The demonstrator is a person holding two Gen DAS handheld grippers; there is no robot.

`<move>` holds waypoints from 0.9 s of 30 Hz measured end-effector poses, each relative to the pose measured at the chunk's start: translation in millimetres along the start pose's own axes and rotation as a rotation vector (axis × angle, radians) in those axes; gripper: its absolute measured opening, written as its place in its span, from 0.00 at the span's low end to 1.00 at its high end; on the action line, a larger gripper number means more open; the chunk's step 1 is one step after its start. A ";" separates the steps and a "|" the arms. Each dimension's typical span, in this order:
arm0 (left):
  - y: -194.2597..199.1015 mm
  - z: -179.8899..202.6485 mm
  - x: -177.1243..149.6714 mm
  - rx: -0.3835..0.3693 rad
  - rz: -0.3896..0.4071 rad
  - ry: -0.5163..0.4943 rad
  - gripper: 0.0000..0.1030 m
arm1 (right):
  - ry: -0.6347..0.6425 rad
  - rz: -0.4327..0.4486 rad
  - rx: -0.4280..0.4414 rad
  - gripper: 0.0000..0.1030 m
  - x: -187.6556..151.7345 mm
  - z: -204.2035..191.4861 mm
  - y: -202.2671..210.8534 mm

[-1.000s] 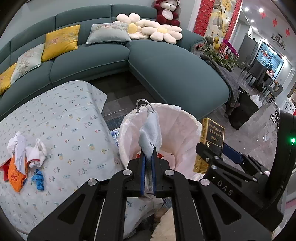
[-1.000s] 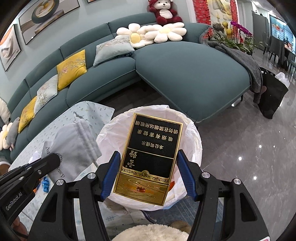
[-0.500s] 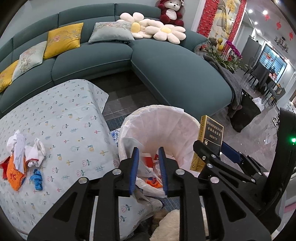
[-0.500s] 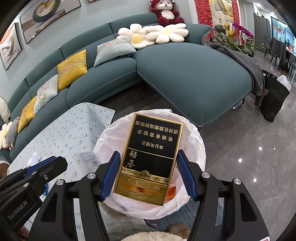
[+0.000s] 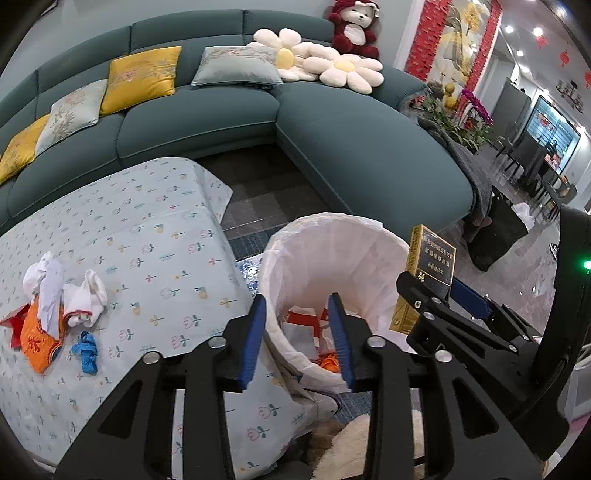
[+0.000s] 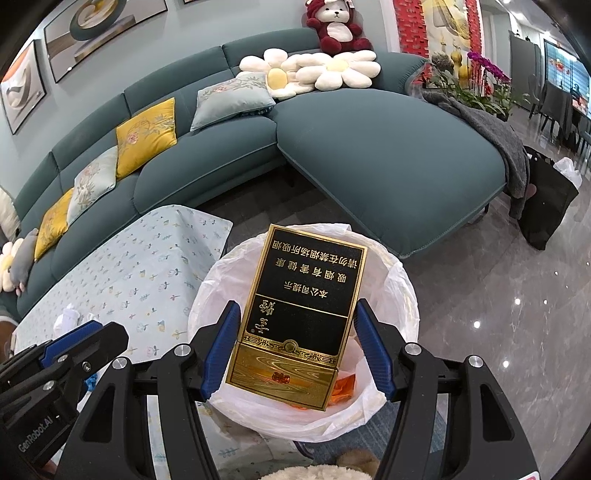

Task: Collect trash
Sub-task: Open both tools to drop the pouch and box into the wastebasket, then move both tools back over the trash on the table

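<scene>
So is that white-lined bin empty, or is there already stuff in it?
Not empty. The bin already holds trash at the bottom: red-and-white paper and something orange. It is far from full.

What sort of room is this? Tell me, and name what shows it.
Most likely a home living room: a curved teal sectional sofa with throw cushions, a red plush bear on its back, framed art on the wall, and a lined trash bin beside a cloth-covered low table.
</scene>
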State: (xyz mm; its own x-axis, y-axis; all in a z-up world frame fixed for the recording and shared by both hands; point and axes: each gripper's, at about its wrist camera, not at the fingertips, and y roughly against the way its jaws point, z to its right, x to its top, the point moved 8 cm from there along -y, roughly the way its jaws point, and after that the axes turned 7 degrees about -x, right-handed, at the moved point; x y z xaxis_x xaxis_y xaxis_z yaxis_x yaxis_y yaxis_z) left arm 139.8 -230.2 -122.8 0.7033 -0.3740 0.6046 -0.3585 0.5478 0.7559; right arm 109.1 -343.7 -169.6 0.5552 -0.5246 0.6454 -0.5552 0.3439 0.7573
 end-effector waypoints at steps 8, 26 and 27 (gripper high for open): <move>14.3 -23.0 -1.0 0.029 0.026 0.049 0.45 | 0.032 0.029 -0.002 0.68 7.9 -15.0 8.1; 61.6 -109.4 -19.3 0.114 0.090 0.186 0.56 | 0.151 0.031 0.070 0.68 -8.7 -98.9 33.9; 65.8 -118.9 -22.8 0.124 0.092 0.200 0.56 | 0.160 0.030 0.075 0.68 -11.1 -104.9 35.5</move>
State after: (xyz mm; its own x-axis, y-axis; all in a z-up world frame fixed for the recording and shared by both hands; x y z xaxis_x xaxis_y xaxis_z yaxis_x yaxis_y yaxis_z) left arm 173.2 -96.7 -116.7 0.7672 -0.1642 0.6200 -0.4905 0.4725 0.7322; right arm 148.2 -244.0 -139.4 0.6263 -0.3820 0.6796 -0.6143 0.2951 0.7319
